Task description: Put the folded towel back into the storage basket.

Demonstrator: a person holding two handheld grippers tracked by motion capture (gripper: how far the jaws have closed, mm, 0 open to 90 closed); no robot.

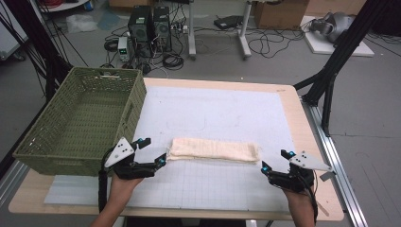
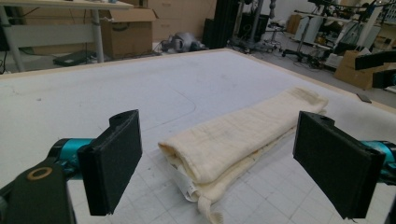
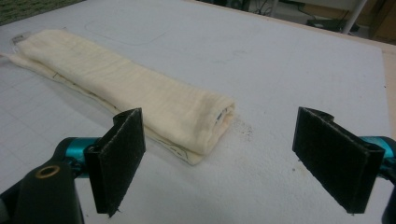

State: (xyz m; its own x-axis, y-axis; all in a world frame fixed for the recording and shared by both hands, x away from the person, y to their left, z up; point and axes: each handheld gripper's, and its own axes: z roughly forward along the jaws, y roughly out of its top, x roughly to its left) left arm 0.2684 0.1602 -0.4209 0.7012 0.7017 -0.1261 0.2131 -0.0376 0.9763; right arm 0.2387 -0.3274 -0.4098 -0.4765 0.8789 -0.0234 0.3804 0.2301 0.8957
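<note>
We have both grippers wide open, nothing between the pads.

Left gripper [image 1: 152, 151]: jaws fully apart, sitting just off the left end of the folded towel [image 1: 215, 150]. In the left gripper view the towel [image 2: 243, 135] end lies between the two black pads [image 2: 114, 158] but farther out, and we see no contact. One jaw tip looks very close to the towel's end in the high view; we cannot tell if it touches.

Right gripper [image 1: 274, 160]: jaws fully apart too, just off the towel's right end, not touching. In the right gripper view the towel [image 3: 121, 88] end sits ahead of the pads [image 3: 119, 158], closer to the left one, with bare mat [image 3: 261, 84] in front of the other.

Towel: cream cloth, folded into a long narrow bundle, lying flat on the white gridded mat [image 1: 213, 184] near the front middle of the table [image 1: 302, 118]. Long axis runs left to right, with one gripper at each end. Layered folds show at both ends; a small tag [image 2: 189, 186] and a frayed hem stick out at the left end. The surface is lightly creased.

A green woven basket [image 1: 80, 123] sits at the table's left edge, close behind the left gripper, apart from the towel.
</note>
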